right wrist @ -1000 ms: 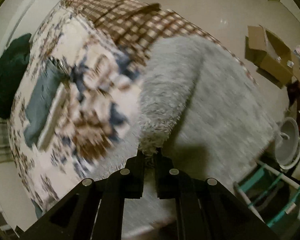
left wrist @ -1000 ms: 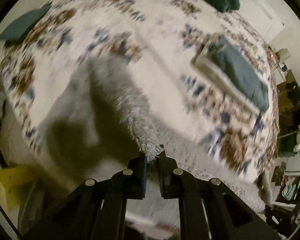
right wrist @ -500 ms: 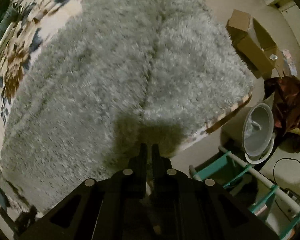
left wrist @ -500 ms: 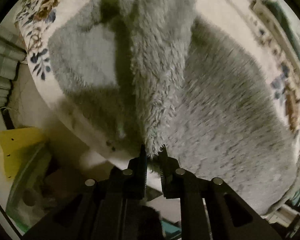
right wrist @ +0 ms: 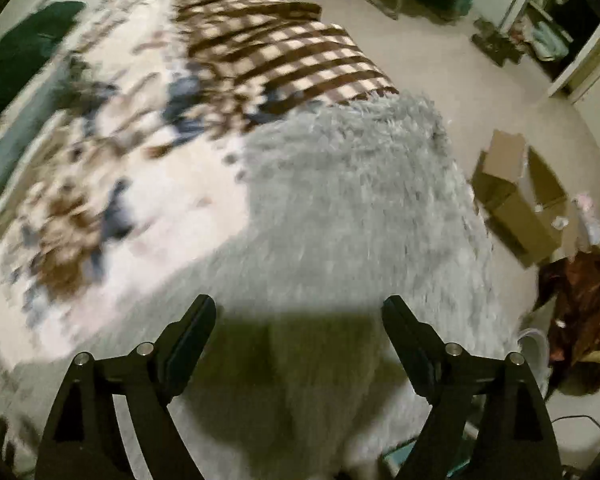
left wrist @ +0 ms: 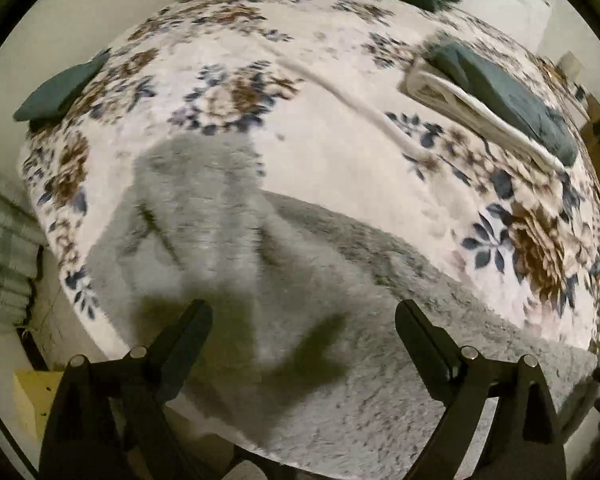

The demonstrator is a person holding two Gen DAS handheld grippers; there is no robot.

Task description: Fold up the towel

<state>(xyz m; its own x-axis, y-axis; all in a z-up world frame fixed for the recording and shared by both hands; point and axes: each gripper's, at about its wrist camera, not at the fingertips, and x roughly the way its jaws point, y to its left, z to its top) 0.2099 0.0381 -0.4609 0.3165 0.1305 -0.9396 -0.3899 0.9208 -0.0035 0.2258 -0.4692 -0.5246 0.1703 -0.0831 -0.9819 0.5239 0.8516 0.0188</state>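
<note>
A fluffy grey towel lies spread over the near edge of a bed with a floral cover. In the right wrist view the same grey towel reaches the bed's right edge. My left gripper hovers over the towel's near part, open wide, nothing between its fingers. My right gripper is also open above the towel, empty. Both grippers cast dark shadows on the pile.
A folded teal cloth on a white folded stack lies at the bed's right. A small teal cloth sits far left. A brown checked blanket covers the far bed. A cardboard box and a bucket stand on the floor.
Both grippers were shut on the towel's edge, carried it toward the near side of the bed, then let go. Now both stand open and the towel lies flat.
</note>
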